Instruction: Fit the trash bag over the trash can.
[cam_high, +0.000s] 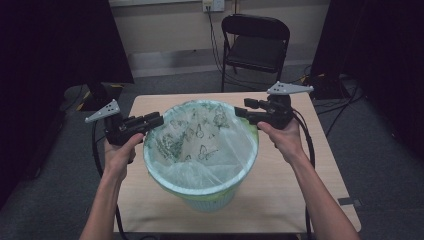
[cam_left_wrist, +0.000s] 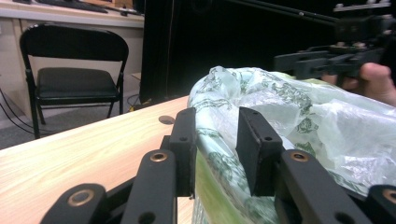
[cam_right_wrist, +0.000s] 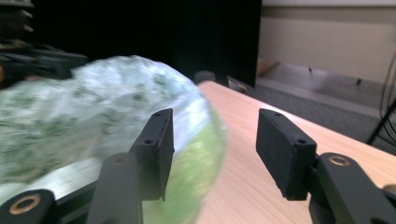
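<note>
Two black two-jaw grippers at opposite sides of a round light-green plastic waste bin (cam_high: 210, 197), set mid-way on a pale wood-grain table (cam_high: 320, 170). Bin lined with a thin translucent bag printed with green butterflies (cam_high: 197, 135), folded outward over the rim all round.

Left gripper (cam_high: 157, 119): held in the left hand (cam_high: 120, 155) at the bin's left rim, pointing inward across it. Jaws astride the rim in the left gripper view (cam_left_wrist: 215, 149), one pad outside the bin wall and the other inside against the bag; film and rim between the pads, with the inner pad touching the plastic. Firm pinch or mere contact: cannot tell.

Right gripper (cam_high: 240, 112): held in the right hand (cam_high: 285, 137) at the far right rim, pointing left. Jaws apart in the right gripper view (cam_right_wrist: 215, 149), the left pad over the blurred bag and green rim, the right pad out above bare tabletop; nothing pressed between them.

Behind the table: a black folding metal chair (cam_high: 255, 45) against a beige wall. Dark curtains (cam_high: 55, 40) at both sides; grey carpeted floor (cam_high: 65, 150) below. Black cables (cam_high: 305, 135) trailing from each gripper toward the near table edge.
</note>
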